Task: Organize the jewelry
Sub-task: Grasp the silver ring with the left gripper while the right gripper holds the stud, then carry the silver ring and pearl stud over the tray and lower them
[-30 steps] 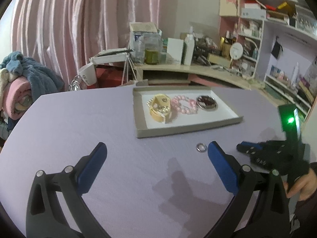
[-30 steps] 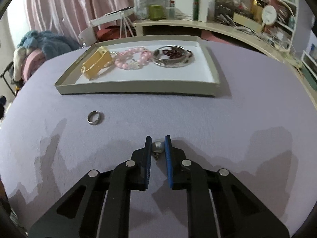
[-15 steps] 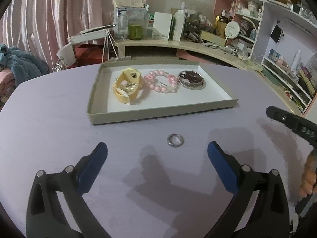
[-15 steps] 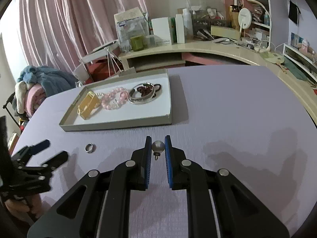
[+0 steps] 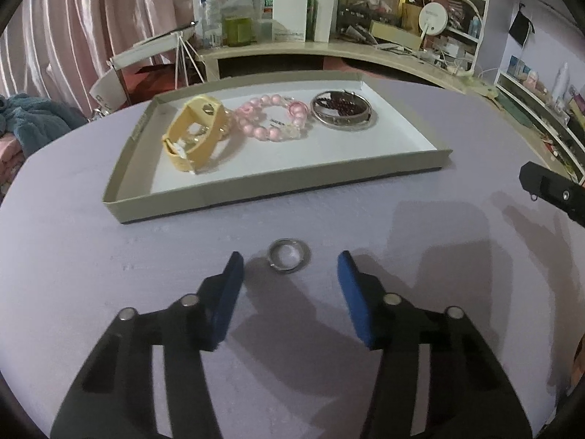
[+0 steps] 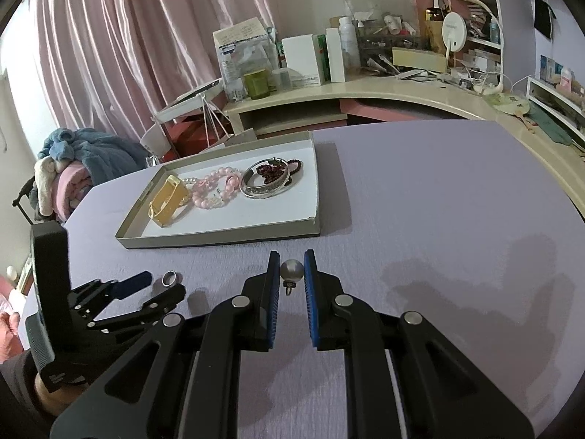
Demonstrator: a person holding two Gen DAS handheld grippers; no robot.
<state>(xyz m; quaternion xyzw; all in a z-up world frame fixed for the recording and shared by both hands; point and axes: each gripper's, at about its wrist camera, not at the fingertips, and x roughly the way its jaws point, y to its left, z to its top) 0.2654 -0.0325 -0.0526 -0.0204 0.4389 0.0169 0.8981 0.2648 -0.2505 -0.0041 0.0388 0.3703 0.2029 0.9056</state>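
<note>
A silver ring (image 5: 289, 260) lies on the lilac table just ahead of my open left gripper (image 5: 290, 266), between its blue fingertips; it also shows in the right wrist view (image 6: 172, 278). My right gripper (image 6: 291, 264) is shut on a grey pearl pendant (image 6: 291, 270), held above the table. A shallow cardboard tray (image 5: 278, 190) holds a yellow strap bracelet (image 5: 195, 133), a pink bead bracelet (image 5: 272, 119) and a silver bangle (image 5: 342, 115) with dark red beads inside it. The left gripper (image 6: 150, 287) appears at the left of the right wrist view.
A cluttered curved desk (image 6: 384, 91) with boxes and bottles stands behind the table. Pink curtains (image 6: 128, 36) hang at the back. A pile of blankets (image 6: 73, 168) lies at the far left. Shelves (image 5: 530, 73) stand at the right.
My left gripper has moved forward and down to the ring and its jaws have narrowed around it. My right gripper has lifted with the pendant and drawn back from the tray.
</note>
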